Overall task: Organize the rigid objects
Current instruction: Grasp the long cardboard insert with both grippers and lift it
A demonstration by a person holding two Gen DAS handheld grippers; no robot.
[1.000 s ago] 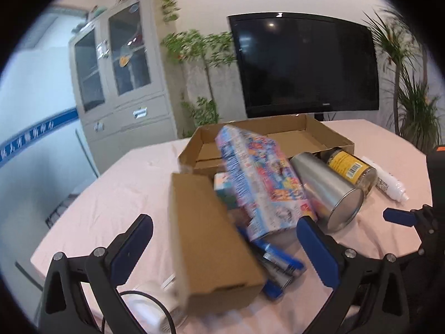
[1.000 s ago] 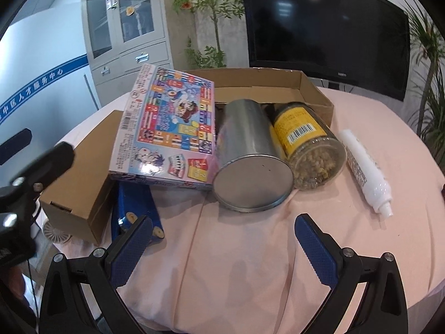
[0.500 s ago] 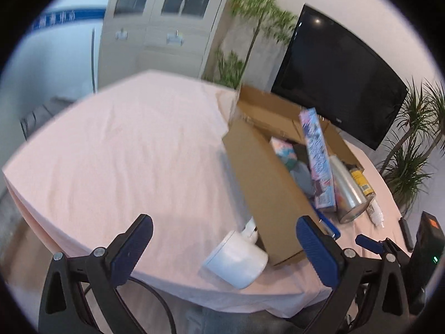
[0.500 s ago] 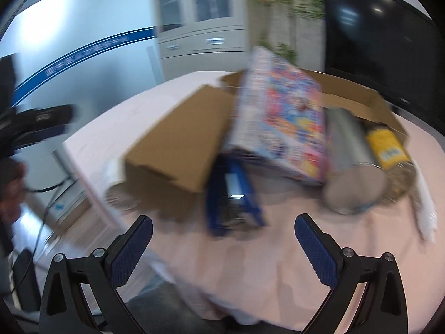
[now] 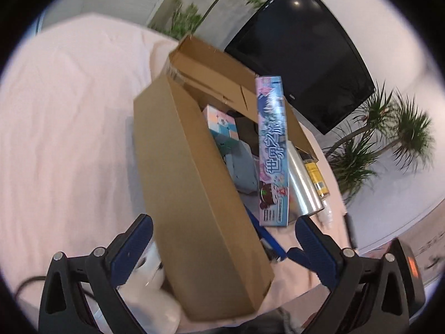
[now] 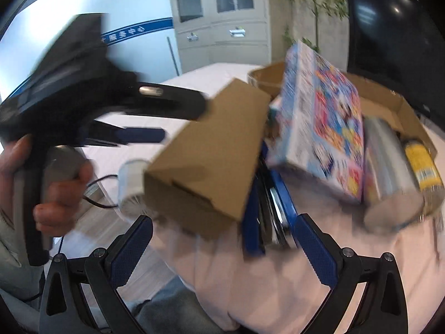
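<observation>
Both grippers hang spread and empty over the near edge of the pink-clothed table (image 5: 69, 117), probably to size up the pile first. The left gripper (image 5: 222, 239) has the long closed brown cardboard box (image 5: 194, 167) between its parted fingers, not touching. Right of that box, a colourful printed game box (image 5: 272, 150) leans on a shiny metal cylinder (image 5: 301, 183). The right gripper (image 6: 222, 239) faces a blue stapler-like tool (image 6: 267, 211) just ahead, wedged beneath both boxes.

Grey cabinet (image 6: 219, 25), black screen (image 5: 303, 64), potted palms (image 5: 389, 136) along white walls.
</observation>
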